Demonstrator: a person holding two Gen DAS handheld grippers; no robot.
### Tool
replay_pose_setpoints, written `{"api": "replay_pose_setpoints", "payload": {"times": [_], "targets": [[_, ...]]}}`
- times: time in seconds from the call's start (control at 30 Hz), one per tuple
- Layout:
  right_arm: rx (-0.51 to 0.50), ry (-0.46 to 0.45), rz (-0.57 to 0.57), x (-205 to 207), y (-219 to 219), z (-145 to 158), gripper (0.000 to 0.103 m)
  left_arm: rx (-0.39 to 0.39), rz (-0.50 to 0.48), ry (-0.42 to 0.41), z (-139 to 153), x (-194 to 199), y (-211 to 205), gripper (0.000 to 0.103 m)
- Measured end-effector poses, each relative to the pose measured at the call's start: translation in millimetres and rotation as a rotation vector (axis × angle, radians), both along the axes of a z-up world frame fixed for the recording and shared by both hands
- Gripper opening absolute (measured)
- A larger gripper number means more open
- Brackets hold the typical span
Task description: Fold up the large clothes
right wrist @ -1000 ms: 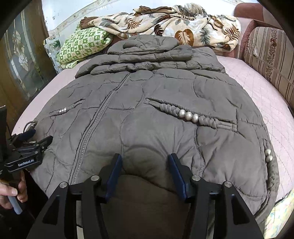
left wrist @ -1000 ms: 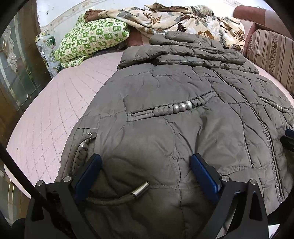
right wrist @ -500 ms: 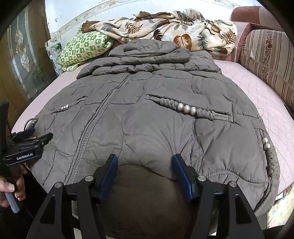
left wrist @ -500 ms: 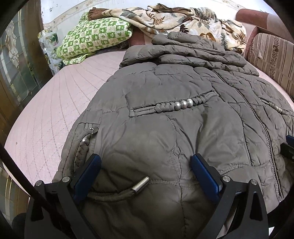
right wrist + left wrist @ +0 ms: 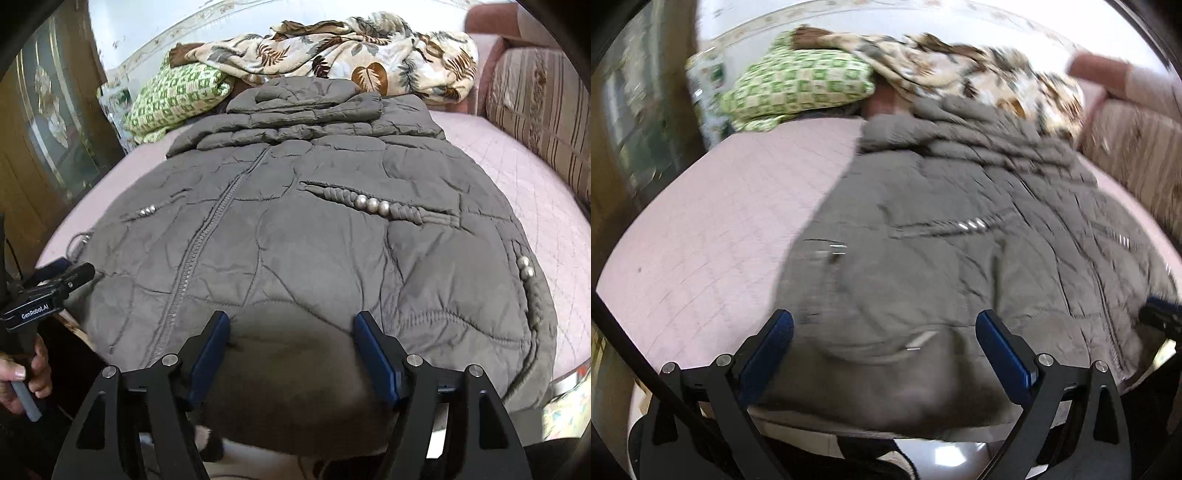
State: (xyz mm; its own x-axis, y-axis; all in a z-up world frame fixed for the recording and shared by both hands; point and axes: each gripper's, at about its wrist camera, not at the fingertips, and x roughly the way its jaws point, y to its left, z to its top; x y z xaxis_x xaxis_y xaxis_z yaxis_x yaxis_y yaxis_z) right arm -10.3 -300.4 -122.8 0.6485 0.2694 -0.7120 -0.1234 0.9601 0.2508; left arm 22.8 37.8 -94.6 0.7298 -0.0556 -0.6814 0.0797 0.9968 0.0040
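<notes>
A grey quilted jacket [image 5: 314, 240] lies front up on the pink bed [image 5: 535, 192], zipped, with its hood folded at the far end. My right gripper [image 5: 291, 343] hovers at the near hem. Its jaws are opening, and a bulge of hem sits between the blue pads without being pinched. In the blurred left wrist view the jacket [image 5: 960, 258] fills the right half. My left gripper [image 5: 886, 332] stands wide open over the hem's left corner, beside a metal-tipped drawstring [image 5: 919, 339]. A hand [image 5: 22, 376] holds the left gripper [image 5: 55, 284] at the jacket's left edge.
A green checked pillow [image 5: 173, 96] and a floral blanket [image 5: 369, 48] are heaped beyond the hood. A striped cushion [image 5: 546, 110] lines the right side. A wooden cabinet with a glass door [image 5: 48, 122] stands to the left. Bare pink bedding [image 5: 701, 240] flanks the jacket.
The right gripper's jaws have spread wider around the hem. The left gripper has swung towards the jacket's left edge, so more bare bed shows and the view is blurred.
</notes>
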Motion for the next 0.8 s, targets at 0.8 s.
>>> {"api": "replay_pose_setpoints", "payload": {"times": [0.8], "targets": [[0.514, 0.038, -0.549, -33, -206, -4, 0.075, -0.323, 0.111, 0.167, -25, 22, 70, 0.099]]}}
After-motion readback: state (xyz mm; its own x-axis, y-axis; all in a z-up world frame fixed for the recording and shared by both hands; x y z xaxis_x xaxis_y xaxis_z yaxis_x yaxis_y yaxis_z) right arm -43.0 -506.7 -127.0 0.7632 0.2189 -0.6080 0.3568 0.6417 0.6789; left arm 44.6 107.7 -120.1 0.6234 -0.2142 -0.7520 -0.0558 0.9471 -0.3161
